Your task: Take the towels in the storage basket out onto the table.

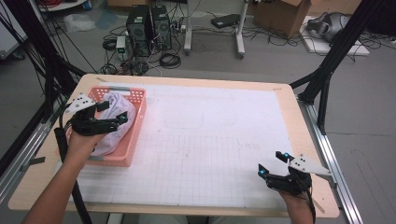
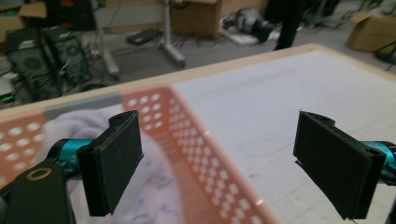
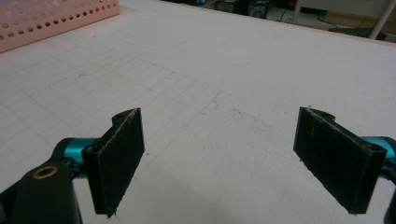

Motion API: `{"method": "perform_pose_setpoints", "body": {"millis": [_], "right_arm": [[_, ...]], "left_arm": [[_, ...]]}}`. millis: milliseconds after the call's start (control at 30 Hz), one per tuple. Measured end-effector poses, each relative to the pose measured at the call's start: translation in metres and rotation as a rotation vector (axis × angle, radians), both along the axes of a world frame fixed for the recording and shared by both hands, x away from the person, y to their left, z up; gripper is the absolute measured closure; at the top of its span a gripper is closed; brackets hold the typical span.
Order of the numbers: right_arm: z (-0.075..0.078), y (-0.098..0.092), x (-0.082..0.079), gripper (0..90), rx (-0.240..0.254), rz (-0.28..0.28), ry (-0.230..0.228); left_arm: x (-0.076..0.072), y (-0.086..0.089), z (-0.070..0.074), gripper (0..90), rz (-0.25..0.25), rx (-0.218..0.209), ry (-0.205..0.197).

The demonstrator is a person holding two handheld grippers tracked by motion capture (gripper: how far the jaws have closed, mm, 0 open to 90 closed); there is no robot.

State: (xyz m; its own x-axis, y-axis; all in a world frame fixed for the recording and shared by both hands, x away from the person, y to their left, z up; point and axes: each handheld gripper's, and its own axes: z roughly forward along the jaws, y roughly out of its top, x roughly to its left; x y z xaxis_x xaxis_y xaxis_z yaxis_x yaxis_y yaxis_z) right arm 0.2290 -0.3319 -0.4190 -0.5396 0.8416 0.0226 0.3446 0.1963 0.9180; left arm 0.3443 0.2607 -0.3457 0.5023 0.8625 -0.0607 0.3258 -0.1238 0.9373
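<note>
A pink perforated basket [image 1: 132,140] stands at the left of the table with a crumpled white cloth [image 1: 116,105] inside. My left gripper [image 1: 113,112] hovers open over the basket, above the cloth and holding nothing. In the left gripper view, the left gripper [image 2: 218,126] has its jaws wide apart and straddles the basket's rim [image 2: 196,135], with the cloth [image 2: 74,126] below the left jaw. My right gripper [image 1: 272,163] stands open near the table's front right edge. In the right gripper view, the right gripper [image 3: 219,116] has only the white gridded mat [image 3: 224,70] between its jaws.
The basket's corner [image 3: 46,18] lies far off at the upper left of the right gripper view. The white mat [image 1: 215,140] covers most of the wooden table. Black frame posts [image 1: 327,70] flank the table; computers and cables [image 1: 149,28] sit on the floor beyond.
</note>
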Motion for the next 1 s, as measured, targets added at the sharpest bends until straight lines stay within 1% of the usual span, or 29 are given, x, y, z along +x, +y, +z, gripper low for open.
{"method": "perform_pose_setpoints", "body": {"millis": [133,167,200,267,333,467,567,633,667,733,800,833,867,933,1000], "right_arm": [[0.0,0.0,-0.001,15.0,0.004,-0.004,0.005],[0.0,-0.001,-0.001,15.0,0.003,-0.003,0.003],[0.0,-0.001,0.0,15.0,0.003,-0.005,0.005],[0.0,-0.001,0.0,15.0,0.005,-0.006,0.008],[0.0,-0.001,0.0,15.0,0.004,-0.004,0.007],[-0.001,0.0,0.001,15.0,0.001,-0.002,0.012],[-0.001,0.0,0.001,15.0,0.001,0.0,0.011],[-0.001,0.0,0.001,15.0,0.002,-0.002,0.014],[-0.001,0.0,0.001,15.0,-0.001,-0.002,0.011],[-0.002,-0.001,0.0,15.0,-0.002,-0.002,0.017],[-0.002,-0.001,0.0,15.0,-0.005,-0.002,0.013],[-0.002,-0.001,0.001,15.0,-0.005,-0.002,0.014],[-0.002,-0.001,0.001,15.0,-0.006,-0.003,0.012],[-0.002,-0.001,0.0,15.0,-0.002,-0.004,0.019],[-0.002,0.0,0.0,15.0,-0.008,-0.001,0.016]], "left_arm": [[0.015,0.011,-0.008,15.9,0.072,0.066,0.064],[0.018,0.014,-0.01,16.0,0.085,0.074,0.086],[0.022,0.016,-0.013,16.0,0.096,0.082,0.109],[0.028,0.02,-0.018,16.3,0.121,0.112,0.148],[0.032,0.022,-0.024,16.6,0.135,0.131,0.179],[0.04,0.027,-0.034,16.8,0.145,0.16,0.247],[0.046,0.028,-0.042,17.3,0.147,0.204,0.296],[0.049,0.027,-0.049,17.3,0.145,0.229,0.344],[0.051,0.026,-0.052,17.1,0.146,0.234,0.368],[0.054,0.025,-0.058,15.4,0.142,0.229,0.407],[0.056,0.025,-0.062,15.1,0.142,0.223,0.424],[0.057,0.025,-0.064,15.1,0.134,0.225,0.442],[0.059,0.024,-0.066,14.4,0.127,0.229,0.462],[0.061,0.022,-0.072,13.9,0.112,0.239,0.513],[0.063,0.02,-0.076,12.9,0.111,0.239,0.55]]}}
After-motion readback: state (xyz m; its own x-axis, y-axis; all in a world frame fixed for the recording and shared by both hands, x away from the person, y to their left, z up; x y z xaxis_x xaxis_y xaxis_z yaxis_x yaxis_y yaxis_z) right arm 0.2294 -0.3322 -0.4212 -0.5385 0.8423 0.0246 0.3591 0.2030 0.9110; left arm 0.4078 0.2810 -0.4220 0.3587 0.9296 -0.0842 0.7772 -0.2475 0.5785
